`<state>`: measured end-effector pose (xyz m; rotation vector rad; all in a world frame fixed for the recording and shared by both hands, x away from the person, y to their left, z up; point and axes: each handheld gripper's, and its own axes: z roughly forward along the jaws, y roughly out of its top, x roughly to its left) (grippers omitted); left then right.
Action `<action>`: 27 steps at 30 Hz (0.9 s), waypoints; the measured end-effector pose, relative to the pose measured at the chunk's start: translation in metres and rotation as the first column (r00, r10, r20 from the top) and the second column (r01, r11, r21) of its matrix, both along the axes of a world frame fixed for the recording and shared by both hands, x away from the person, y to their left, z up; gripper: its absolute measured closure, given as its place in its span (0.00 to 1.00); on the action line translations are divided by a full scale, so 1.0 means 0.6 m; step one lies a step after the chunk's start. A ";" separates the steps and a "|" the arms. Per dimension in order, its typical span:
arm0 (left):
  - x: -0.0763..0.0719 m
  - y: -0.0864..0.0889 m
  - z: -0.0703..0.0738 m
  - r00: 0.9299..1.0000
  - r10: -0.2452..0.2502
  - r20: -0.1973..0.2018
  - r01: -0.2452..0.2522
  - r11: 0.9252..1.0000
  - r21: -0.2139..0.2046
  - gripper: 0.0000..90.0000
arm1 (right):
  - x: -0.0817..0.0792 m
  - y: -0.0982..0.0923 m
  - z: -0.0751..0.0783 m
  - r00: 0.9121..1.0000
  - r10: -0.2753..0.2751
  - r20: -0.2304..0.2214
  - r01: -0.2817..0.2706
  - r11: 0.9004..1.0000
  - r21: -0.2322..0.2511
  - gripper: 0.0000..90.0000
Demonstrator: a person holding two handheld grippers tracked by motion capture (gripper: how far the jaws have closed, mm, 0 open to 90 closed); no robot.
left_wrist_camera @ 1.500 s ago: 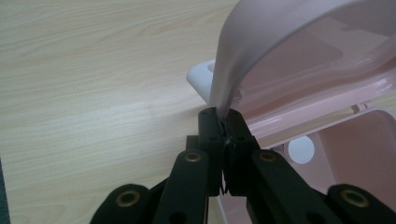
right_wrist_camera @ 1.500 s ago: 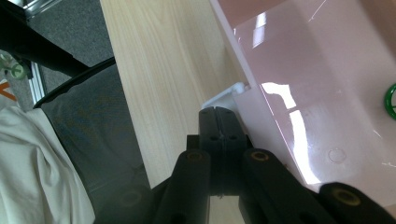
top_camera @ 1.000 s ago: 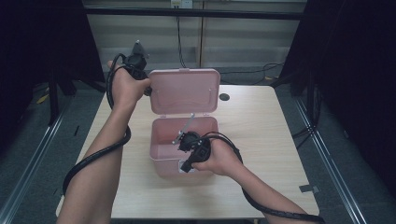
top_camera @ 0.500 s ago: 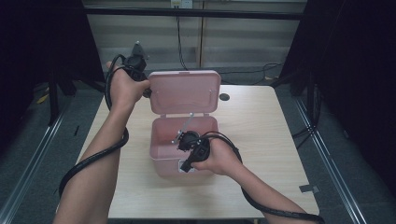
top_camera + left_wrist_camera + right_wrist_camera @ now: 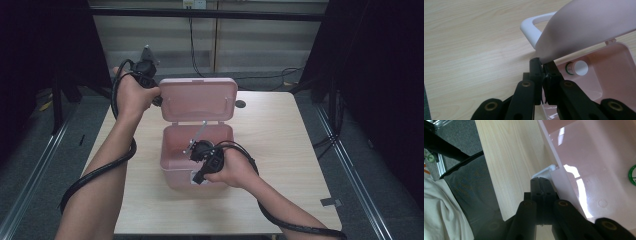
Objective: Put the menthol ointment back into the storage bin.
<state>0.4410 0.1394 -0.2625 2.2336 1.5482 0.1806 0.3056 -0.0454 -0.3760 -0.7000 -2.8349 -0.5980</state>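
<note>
Nothing moved: left gripper [image 5: 543,71] apparently clamps pink box's [image 5: 172,162] raised lid [image 5: 197,100]; right gripper [image 5: 545,185] closed.

The table [image 5: 280,150] has a pale wood-grain top with a smooth, matt finish. The box [image 5: 172,165] is pink plastic, smooth and fairly glossy; in the right gripper view its inner walls throw bright window-like reflections. Its lid [image 5: 586,27] looks like the same pink plastic, softly sheened. The handle [image 5: 530,27] is white plastic, smooth and slightly shiny. The left gripper [image 5: 543,68] and right gripper [image 5: 542,182] have matt black jaws, probably plastic, with brass-coloured metal pivot pins.
</note>
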 end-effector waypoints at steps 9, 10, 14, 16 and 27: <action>-0.008 0.005 -0.001 1.000 -0.009 0.002 0.009 1.000 -0.014 0.96 | 0.001 0.001 0.000 1.000 0.006 0.006 -0.006 1.000 0.000 1.00; -0.009 0.006 -0.002 1.000 -0.012 0.007 0.012 1.000 -0.014 0.96 | 0.001 0.001 0.000 1.000 0.007 0.006 -0.007 1.000 -0.001 1.00; -0.012 0.008 -0.003 1.000 -0.011 0.008 0.011 1.000 -0.024 0.96 | 0.000 0.003 0.001 1.000 0.004 0.009 -0.004 1.000 -0.010 1.00; -0.014 0.007 -0.003 1.000 0.000 0.008 0.000 1.000 -0.030 0.96 | 0.000 0.003 0.001 1.000 0.004 0.010 -0.004 1.000 -0.009 1.00; -0.025 0.011 -0.004 1.000 -0.008 0.007 0.009 0.999 -0.036 0.96 | -0.001 0.004 0.001 1.000 -0.001 0.013 0.001 1.000 -0.013 1.00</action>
